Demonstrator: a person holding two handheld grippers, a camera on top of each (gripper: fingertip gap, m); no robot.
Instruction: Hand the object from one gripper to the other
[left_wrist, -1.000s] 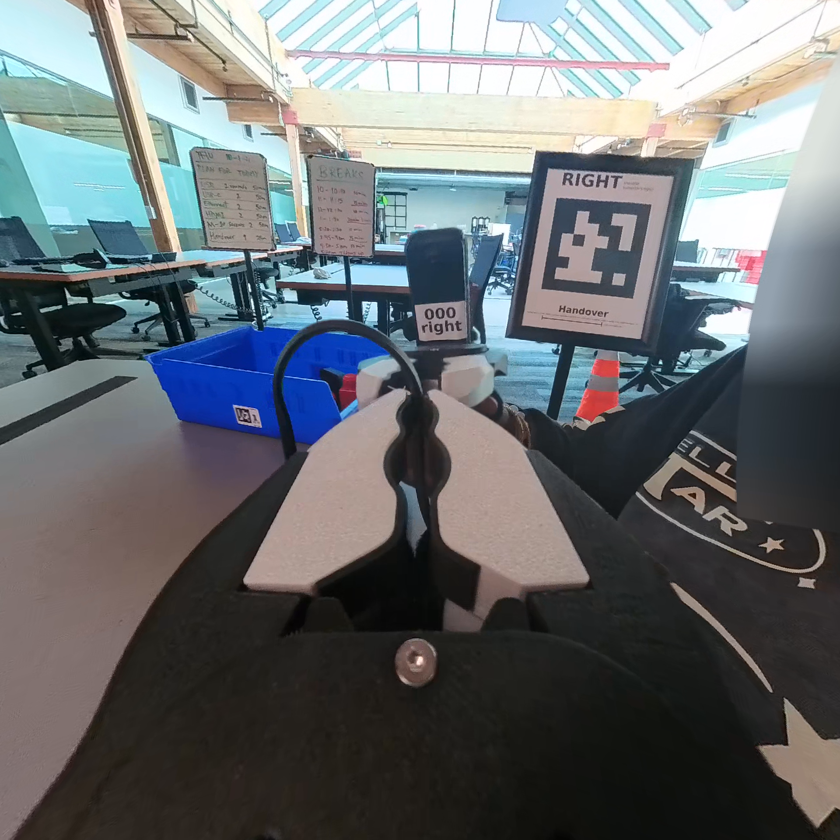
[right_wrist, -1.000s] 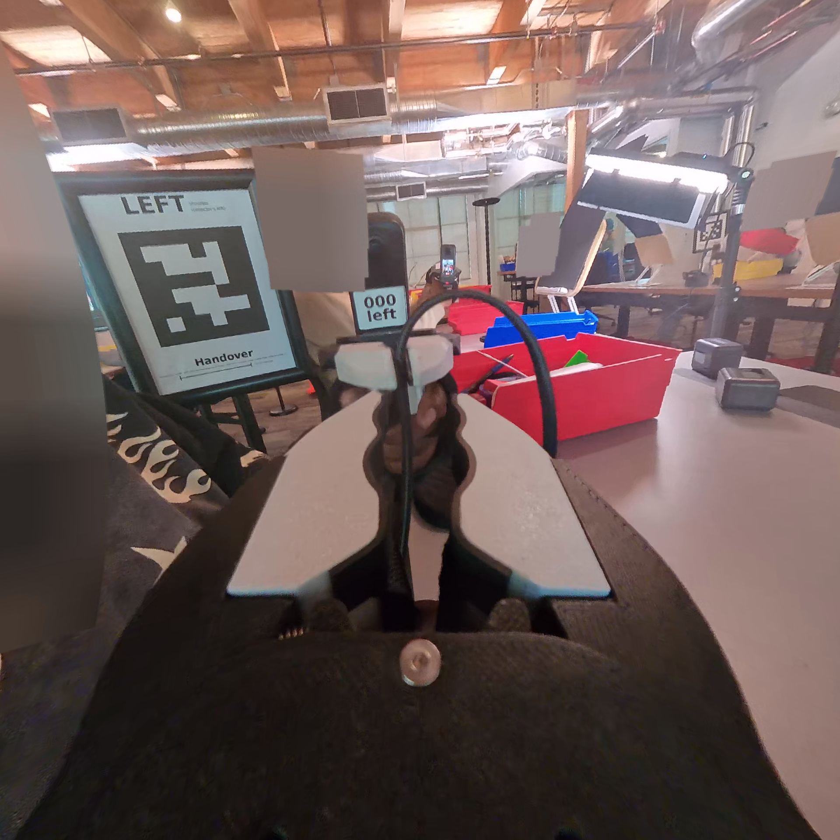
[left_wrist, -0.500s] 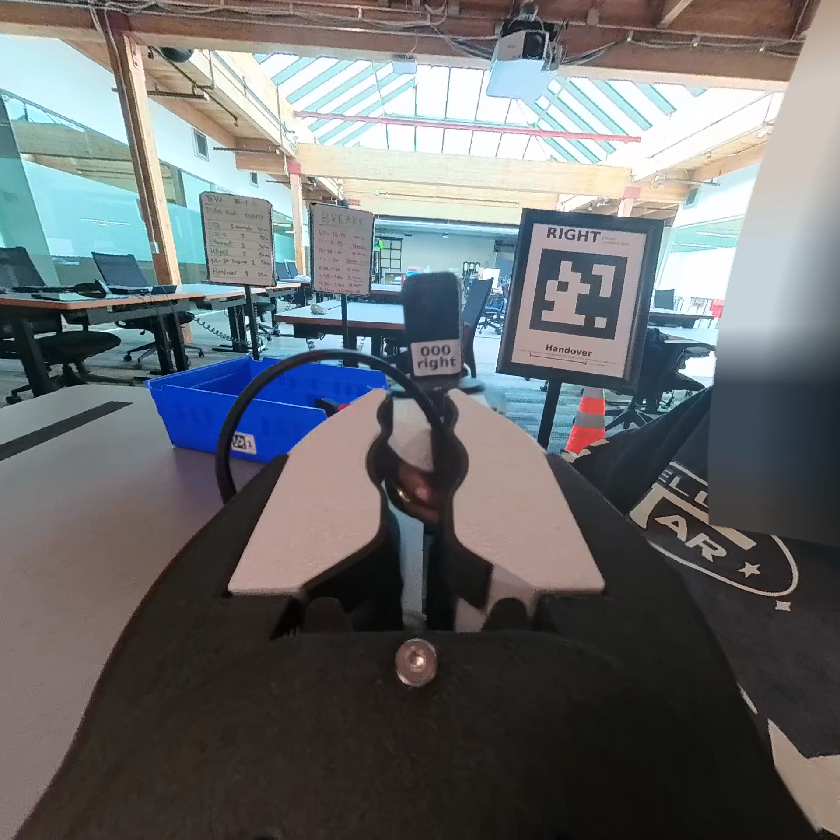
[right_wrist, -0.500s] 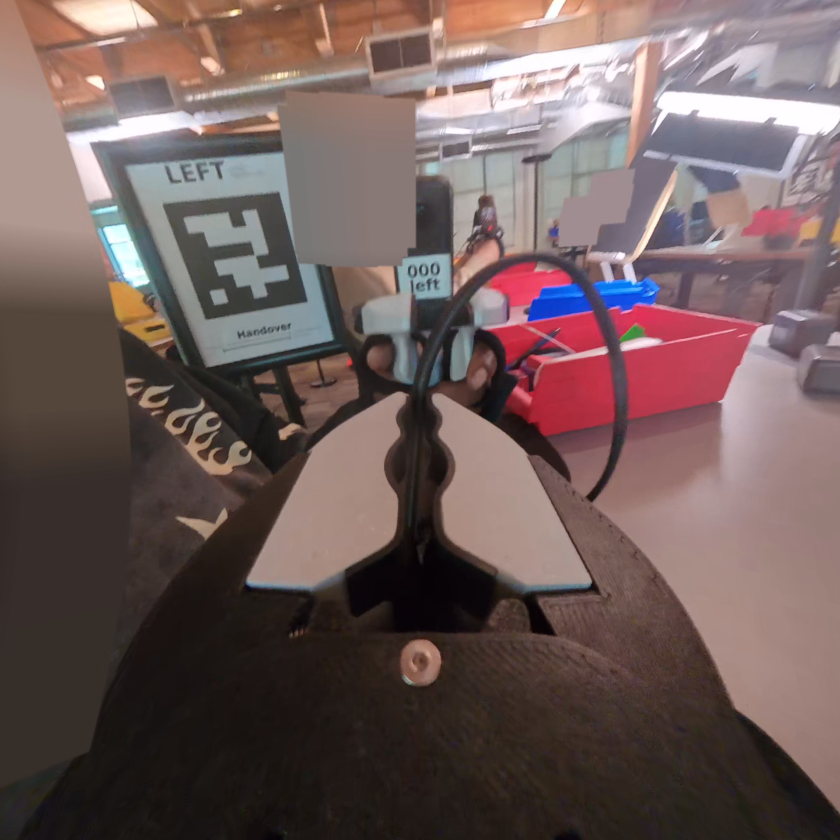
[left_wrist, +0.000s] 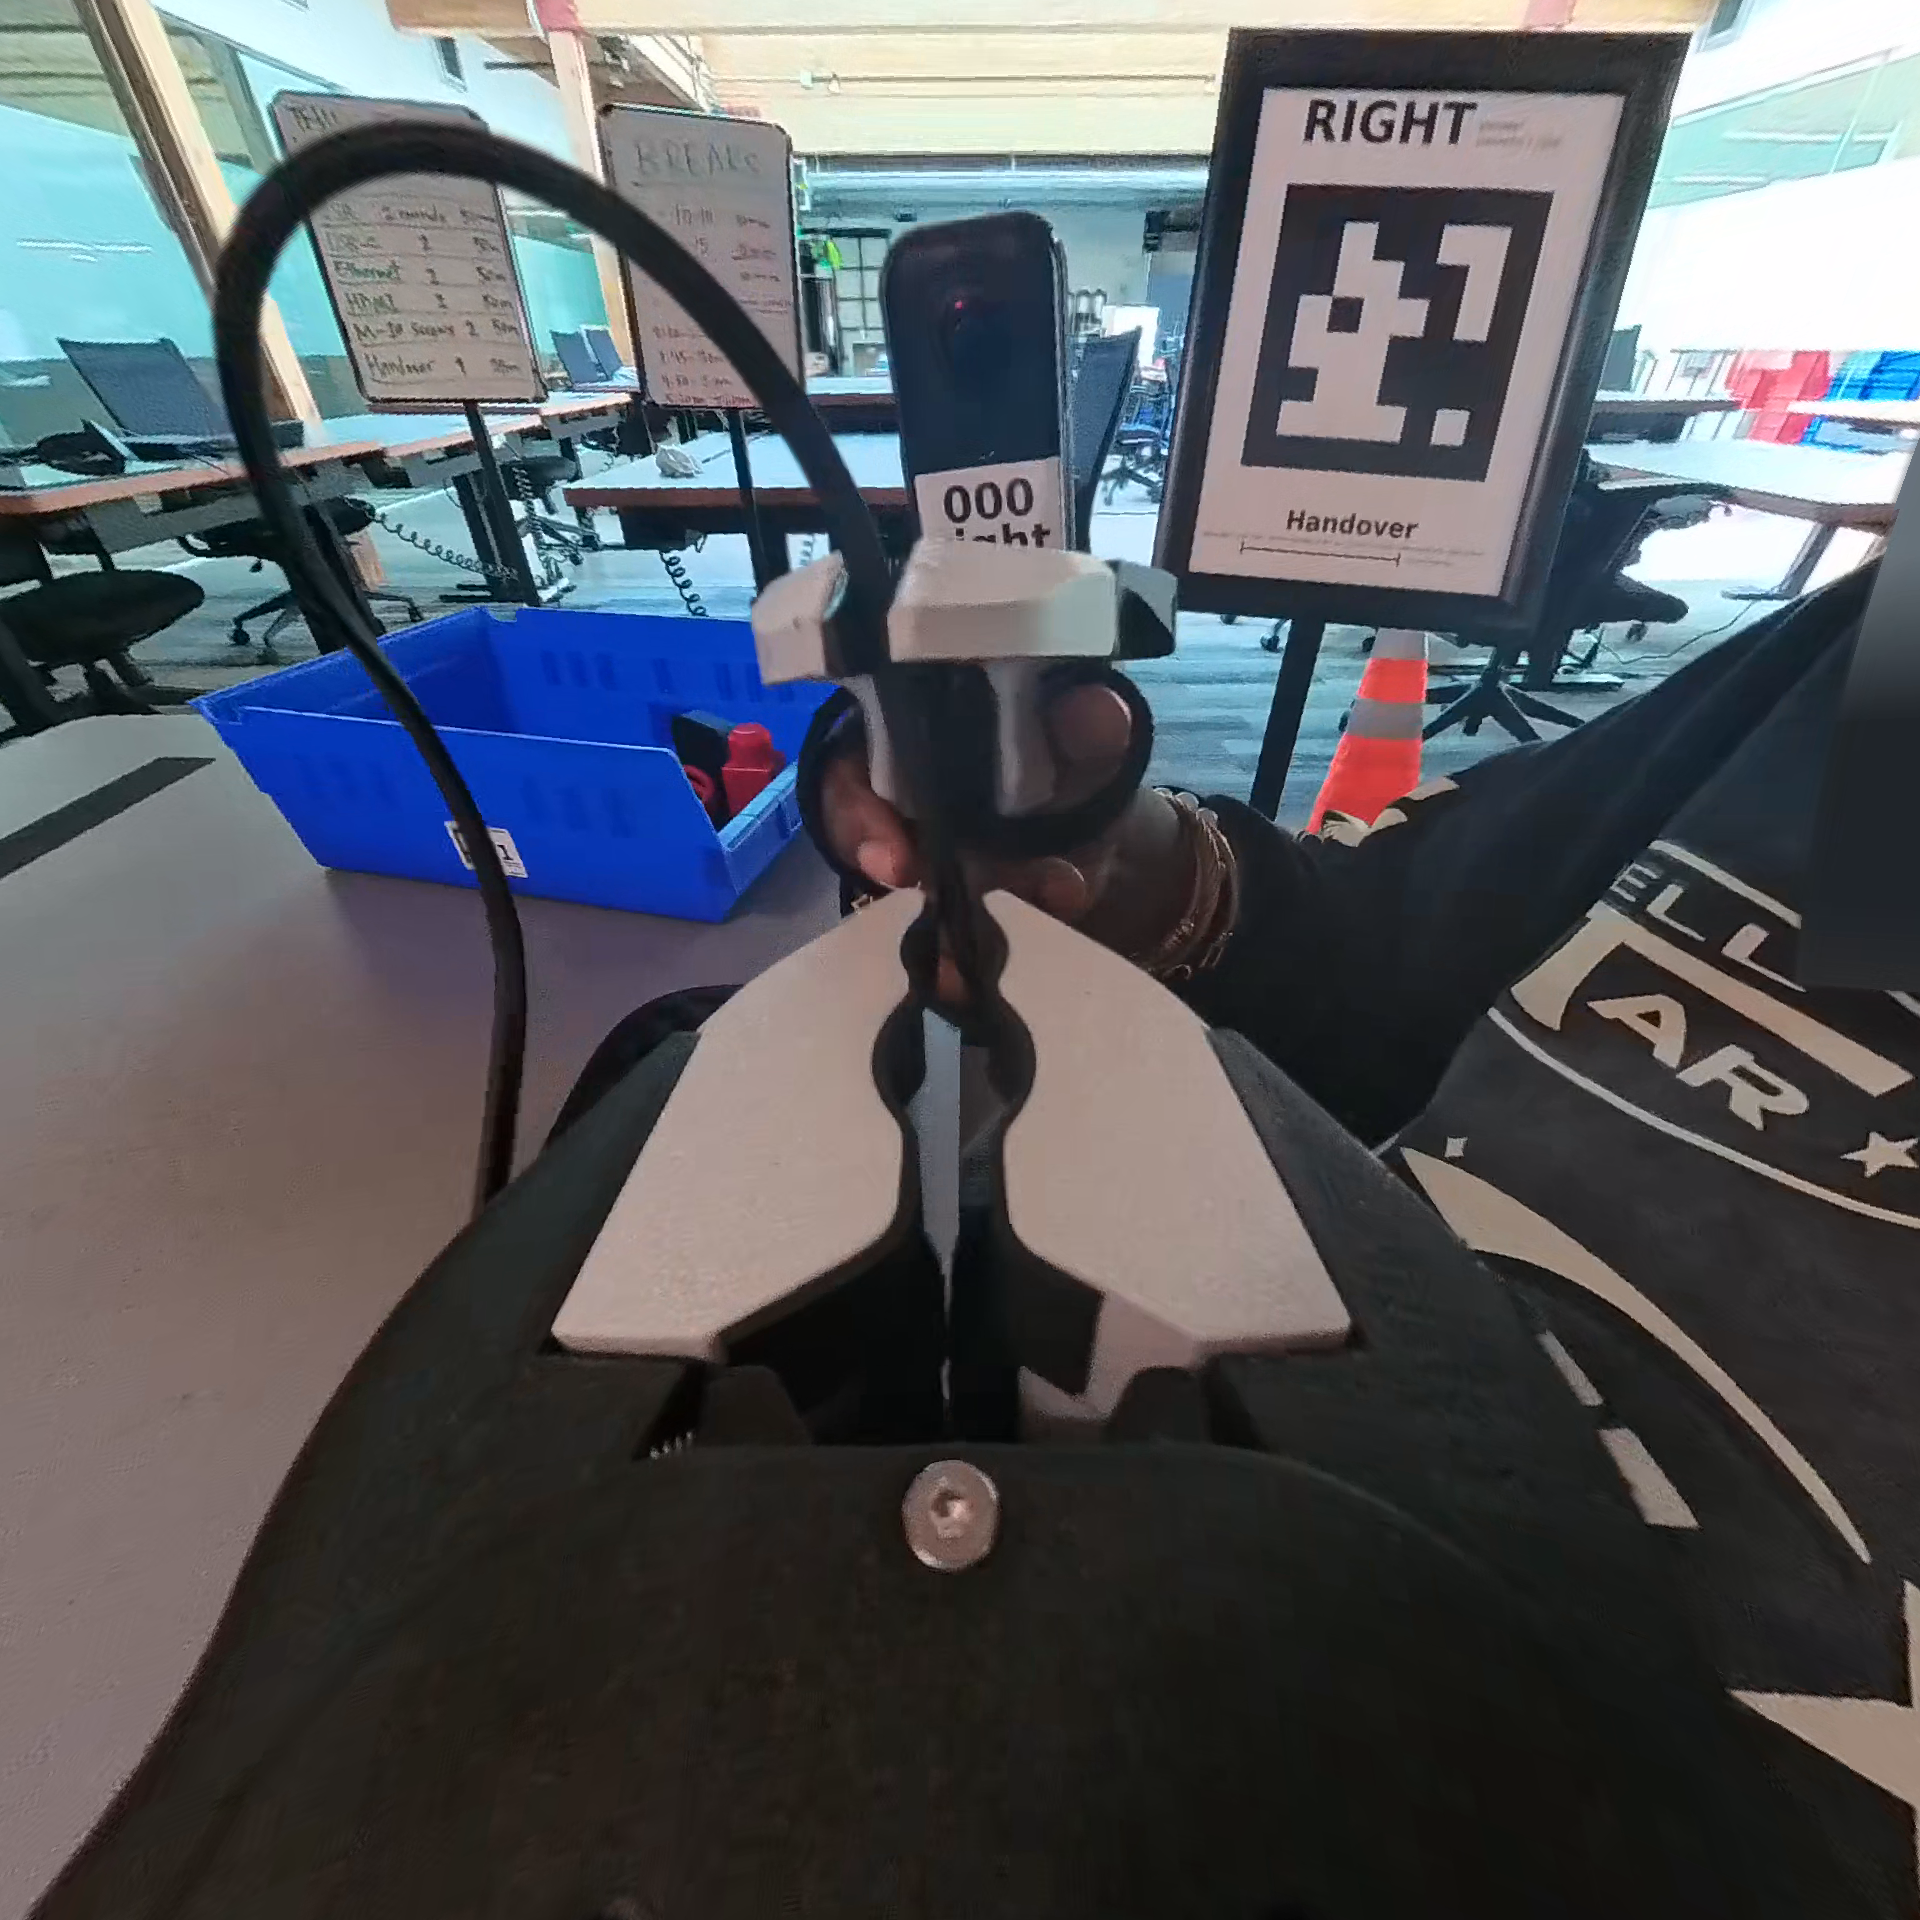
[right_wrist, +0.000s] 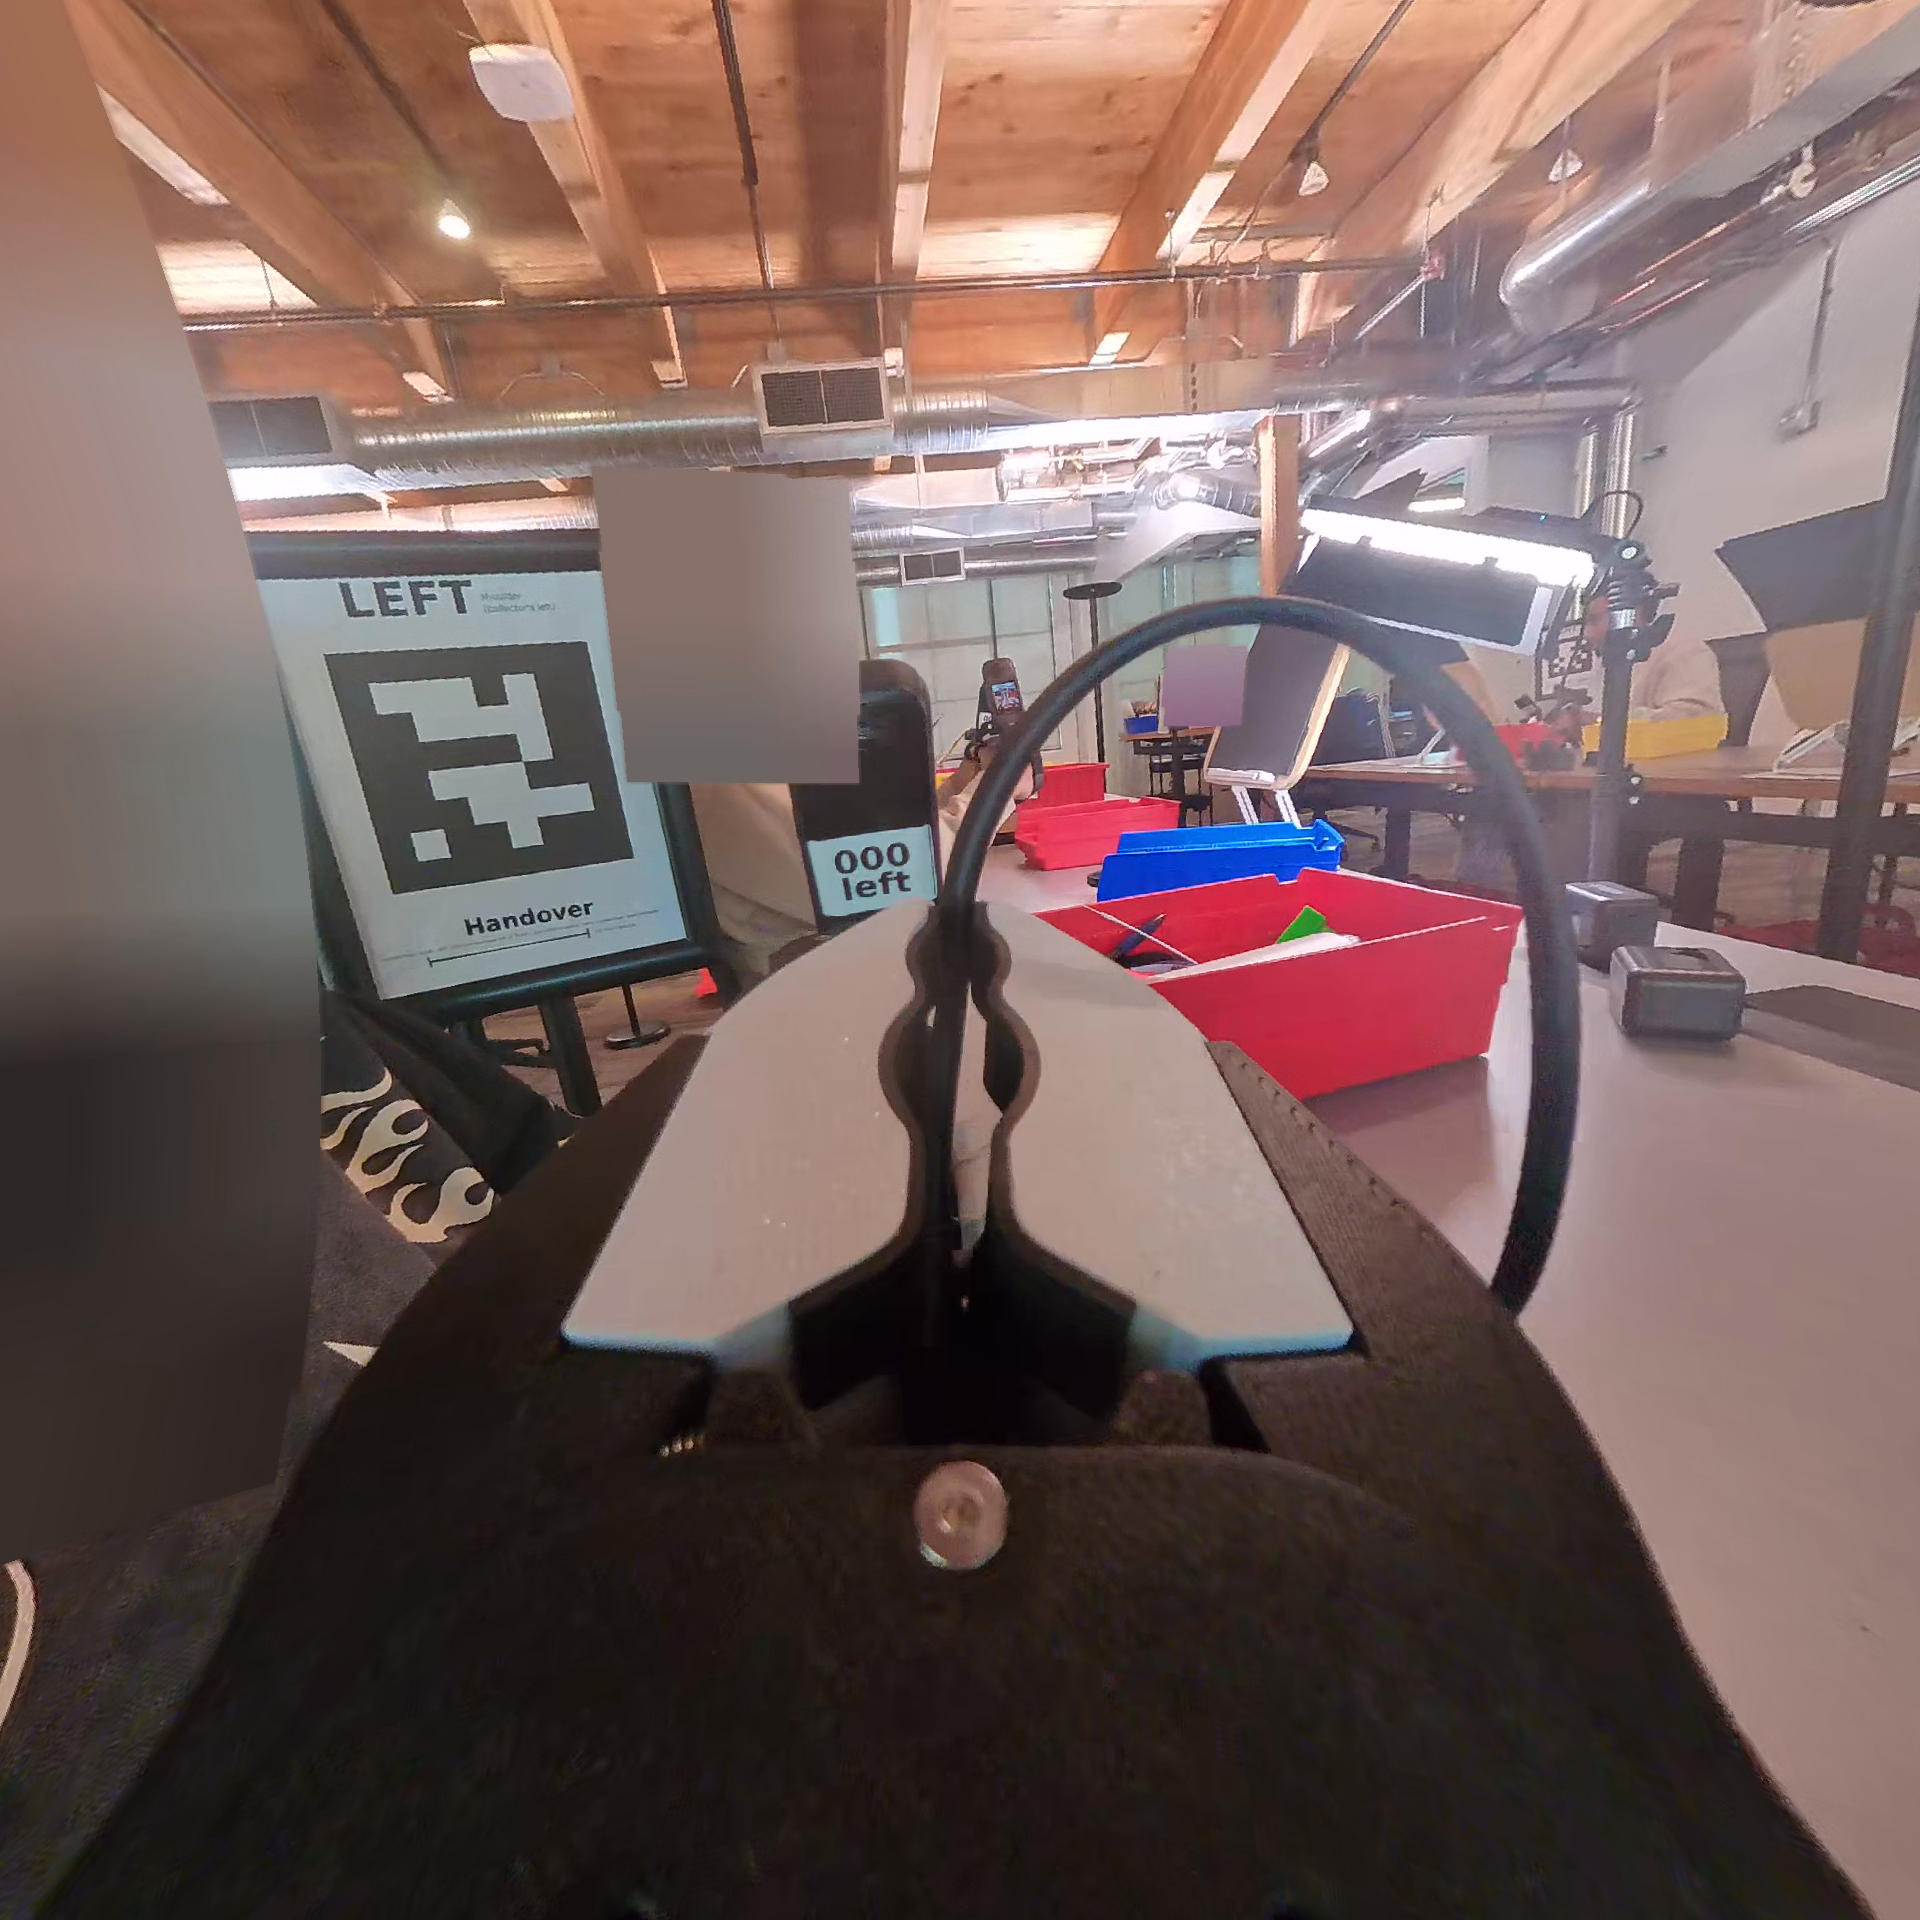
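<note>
Left wrist view, placed from the left gripper (left_wrist: 951, 914) jaws:
- Straight ahead, above the tips: white printed sticker (left_wrist: 989, 506) on a black camera (left_wrist: 977, 332); legible, lower line partly hidden.
- Ahead right: framed sign (left_wrist: 1392, 312), bold heading, black-and-white square marker, caption below.
- Ahead left: two handwritten whiteboards (left_wrist: 416, 249) (left_wrist: 707, 260) on stands.
- Left, lower: small white label (left_wrist: 488, 847) on the blue bin (left_wrist: 582, 727); too small to read.
- Right: pale lettering on a dark shirt (left_wrist: 1683, 1039), cut off.

Right wrist view, from the right gripper (right_wrist: 951, 920) jaws:
- Just above the tips, slightly left: white sticker (right_wrist: 871, 871) on a black camera (right_wrist: 894, 727).
- Ahead left: matching framed sign (right_wrist: 468, 769).
</note>
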